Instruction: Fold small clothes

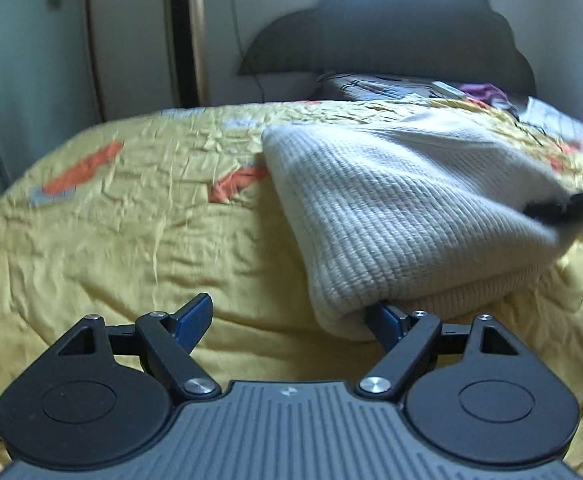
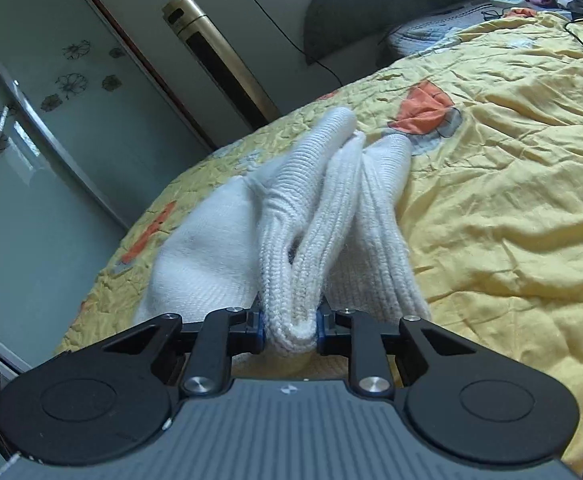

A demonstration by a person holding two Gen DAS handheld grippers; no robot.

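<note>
Bed [image 1: 111, 240], yellow quilt with orange patches, fills both views. White knit sweater [image 1: 403, 208] lies on it, at 2 o'clock from the left gripper [image 1: 291, 320] and already doubled over.

Right gripper [image 2: 290, 322]: jaws closed on a thick bunch of sweater edge, several layers pinched between the blue pads. Left gripper: jaws spread wide, holding nothing; its right finger sits under or against the sweater's near corner, contact unclear.

Step in hand, as I judge it: carrying the folded edge across. Keep the pinch firm, move low and level so the layers don't slip, and use the left to pin the near corner.

Hard to see: the sweater's far end blurs at 3 o'clock in the left view, beside a dark shape I can't identify. Clutter by the headboard [image 1: 391, 28] is too small to name.
</note>
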